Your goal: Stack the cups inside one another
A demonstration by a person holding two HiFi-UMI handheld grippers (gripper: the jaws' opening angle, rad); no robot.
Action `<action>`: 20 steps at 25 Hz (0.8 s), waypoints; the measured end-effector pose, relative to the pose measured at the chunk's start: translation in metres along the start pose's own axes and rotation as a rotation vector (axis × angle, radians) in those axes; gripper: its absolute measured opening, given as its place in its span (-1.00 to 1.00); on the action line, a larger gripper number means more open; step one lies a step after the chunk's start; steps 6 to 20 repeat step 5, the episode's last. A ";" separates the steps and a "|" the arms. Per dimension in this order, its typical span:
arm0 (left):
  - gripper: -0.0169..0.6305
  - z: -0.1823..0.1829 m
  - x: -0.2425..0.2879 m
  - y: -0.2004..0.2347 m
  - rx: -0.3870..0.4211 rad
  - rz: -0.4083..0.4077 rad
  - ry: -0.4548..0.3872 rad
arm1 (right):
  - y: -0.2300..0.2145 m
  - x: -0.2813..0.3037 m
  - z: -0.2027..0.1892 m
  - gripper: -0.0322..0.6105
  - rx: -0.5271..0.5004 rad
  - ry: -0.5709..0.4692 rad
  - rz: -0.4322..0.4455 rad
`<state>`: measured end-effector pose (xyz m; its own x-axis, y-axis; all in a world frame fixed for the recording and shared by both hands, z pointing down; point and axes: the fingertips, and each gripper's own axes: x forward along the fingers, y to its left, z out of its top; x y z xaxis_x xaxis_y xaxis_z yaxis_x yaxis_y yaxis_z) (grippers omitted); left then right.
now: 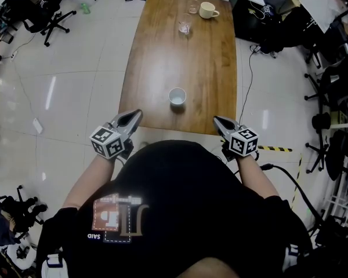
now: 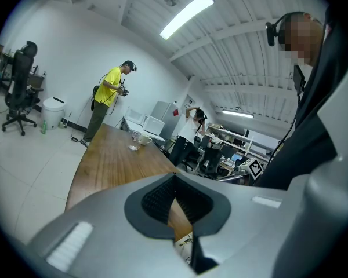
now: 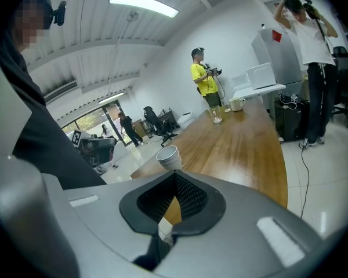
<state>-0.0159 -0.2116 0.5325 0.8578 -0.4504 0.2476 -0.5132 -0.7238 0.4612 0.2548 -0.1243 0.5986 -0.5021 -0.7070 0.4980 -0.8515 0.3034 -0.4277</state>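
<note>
A white paper cup [image 1: 177,96] stands upright near the front edge of the long wooden table [image 1: 162,57]. In the right gripper view the white paper cup [image 3: 169,157] shows stacked rims, just beyond the jaws. My left gripper [image 1: 137,114] hovers at the table's front left corner, shut and empty. My right gripper [image 1: 217,120] hangs at the front right corner, also shut with nothing in it. Both sit a short way from the cup, one on each side. In their own views, the left gripper [image 2: 175,175] and right gripper [image 3: 176,174] have jaws pressed together. The left gripper view does not show the cup.
At the table's far end stand two clear glasses [image 1: 185,26] [image 1: 193,7] and a cream mug [image 1: 207,10]. Office chairs [image 1: 43,13] stand on the floor to the left. Cables [image 1: 250,68] and a black-yellow tape strip [image 1: 274,149] lie on the right. A person in yellow [image 2: 107,100] stands beyond the table.
</note>
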 end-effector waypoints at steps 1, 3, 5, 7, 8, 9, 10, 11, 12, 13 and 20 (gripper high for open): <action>-0.94 0.001 0.000 0.001 0.000 0.000 -0.001 | 0.000 0.000 0.001 -0.86 -0.002 -0.002 -0.001; -0.94 0.001 -0.002 0.003 -0.001 0.001 -0.002 | 0.001 0.003 0.003 -0.86 -0.006 -0.006 0.001; -0.94 0.000 -0.004 0.006 -0.003 0.004 -0.002 | 0.002 0.006 0.004 -0.86 -0.008 -0.007 0.004; -0.94 0.000 -0.004 0.006 -0.003 0.004 -0.002 | 0.002 0.006 0.004 -0.86 -0.008 -0.007 0.004; -0.94 0.000 -0.004 0.006 -0.003 0.004 -0.002 | 0.002 0.006 0.004 -0.86 -0.008 -0.007 0.004; -0.94 0.000 -0.004 0.006 -0.003 0.004 -0.002 | 0.002 0.006 0.004 -0.86 -0.008 -0.007 0.004; -0.94 0.000 -0.004 0.006 -0.003 0.004 -0.002 | 0.002 0.006 0.004 -0.86 -0.008 -0.007 0.004; -0.94 0.000 -0.004 0.006 -0.003 0.004 -0.002 | 0.002 0.006 0.004 -0.86 -0.008 -0.007 0.004; -0.94 0.000 -0.004 0.006 -0.003 0.004 -0.002 | 0.002 0.006 0.004 -0.86 -0.008 -0.007 0.004; -0.94 0.000 -0.004 0.006 -0.003 0.004 -0.002 | 0.002 0.006 0.004 -0.86 -0.008 -0.007 0.004; -0.94 0.000 -0.004 0.006 -0.003 0.004 -0.002 | 0.002 0.006 0.004 -0.86 -0.008 -0.007 0.004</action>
